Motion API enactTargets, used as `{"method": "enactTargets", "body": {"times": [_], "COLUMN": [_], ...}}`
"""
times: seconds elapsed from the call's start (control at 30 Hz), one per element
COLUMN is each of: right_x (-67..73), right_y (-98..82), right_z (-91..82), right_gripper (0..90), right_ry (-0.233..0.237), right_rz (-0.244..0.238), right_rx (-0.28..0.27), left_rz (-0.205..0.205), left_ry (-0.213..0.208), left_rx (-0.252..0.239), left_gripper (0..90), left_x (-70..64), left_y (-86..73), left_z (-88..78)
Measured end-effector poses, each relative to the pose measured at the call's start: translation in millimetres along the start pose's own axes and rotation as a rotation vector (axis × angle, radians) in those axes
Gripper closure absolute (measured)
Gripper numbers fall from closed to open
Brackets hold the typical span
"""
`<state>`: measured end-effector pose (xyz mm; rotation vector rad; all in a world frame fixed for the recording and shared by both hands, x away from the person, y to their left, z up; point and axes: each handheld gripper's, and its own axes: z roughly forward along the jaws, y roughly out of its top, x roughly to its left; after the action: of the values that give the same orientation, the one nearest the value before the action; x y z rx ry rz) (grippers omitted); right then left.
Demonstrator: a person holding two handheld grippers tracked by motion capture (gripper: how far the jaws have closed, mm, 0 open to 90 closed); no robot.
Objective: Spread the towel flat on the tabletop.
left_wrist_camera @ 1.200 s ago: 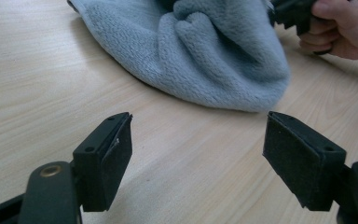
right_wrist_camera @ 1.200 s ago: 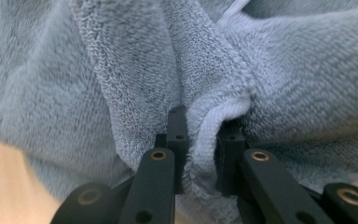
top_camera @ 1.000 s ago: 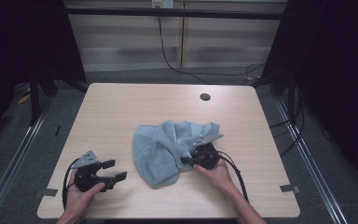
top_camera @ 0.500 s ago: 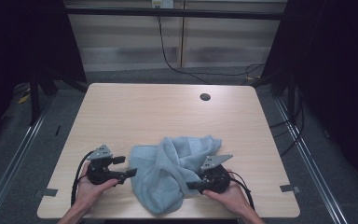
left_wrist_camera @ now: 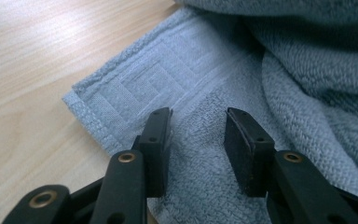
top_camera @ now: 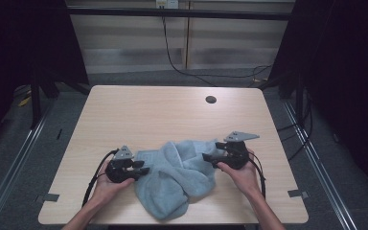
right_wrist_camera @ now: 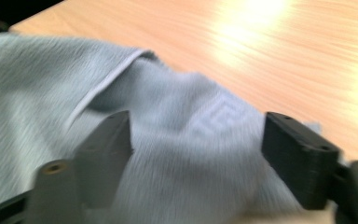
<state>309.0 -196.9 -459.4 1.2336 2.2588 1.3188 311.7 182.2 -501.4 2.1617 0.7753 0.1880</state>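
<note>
left gripper [top_camera: 143, 170] jaws apart over towel [top_camera: 177, 177] corner, near edge of table [top_camera: 124, 110]; right gripper [top_camera: 210, 157] wide open too. i'd judge towel soft, floppy, light; grab hemmed corner [left_wrist_camera: 121, 93].

Bright tabletop, dark surroundings.
Overhead light leaves hot glare on the wooden table [right_wrist_camera: 242, 28] in the right gripper view, which is motion-blurred; the left gripper view stays sharp, evenly lit.

No text, label, brand or number can be read; the towel [left_wrist_camera: 177, 88] carries only a woven geometric border pattern.
</note>
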Motion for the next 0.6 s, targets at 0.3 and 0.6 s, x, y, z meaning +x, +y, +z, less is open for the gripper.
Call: {"method": "enactTargets", "body": {"times": [0.3, 0.6], "right_x": [14.1, 17.1], "right_y": [-22.4, -35.4], "right_z": [28.7, 25.3], "right_gripper": [26.3, 48.3], "right_ry": [-0.001, 0.006], "right_rz": [-0.051, -0.047], "right_rx": [0.131, 0.164], "left_rz": [-0.010, -0.073], "left_ry": [-0.076, -0.077], "left_rx": [0.026, -0.074], "left_gripper": [61.0, 46.4], "left_x": [-25.8, -12.3], "left_y": [-28.2, -10.1], "left_z": [-32.7, -40.1]}}
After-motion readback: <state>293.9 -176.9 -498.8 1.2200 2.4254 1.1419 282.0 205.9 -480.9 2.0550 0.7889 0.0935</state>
